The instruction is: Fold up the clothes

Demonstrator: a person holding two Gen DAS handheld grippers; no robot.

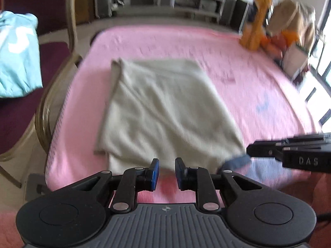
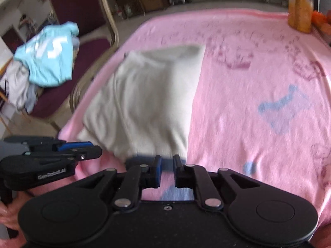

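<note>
Lying folded on the pink blanket (image 1: 238,62) is a cream-coloured garment (image 1: 165,107), its layers stacked into a rough rectangle toward the blanket's left side and its near edge just ahead of both tools. The left gripper (image 1: 167,172) hovers at that near edge with its blue-padded fingers (image 1: 155,171) parted by a small gap and nothing between them. The right gripper (image 2: 166,170) sits just beside it, jaws likewise slightly apart and empty, over a blue patch printed on the blanket.

In the left wrist view the right tool's side enters from the right edge and carries white letters reading "DAS"; whatever follows is cut off. In the right wrist view the left tool's body shows the white marking "GenRobot.AI", with part of a hand (image 2: 8,221) gripping it at the lower left corner.

A maroon-cushioned chair (image 2: 86,47) stands beside the blanket's left edge, holding a light blue garment (image 2: 47,55) with large white lettering that is too blurred to read, apart from what looks like an "S". An orange plush toy (image 1: 256,20) stands at the blanket's far right corner. Faint purple and blue printed figures mark the blanket.
</note>
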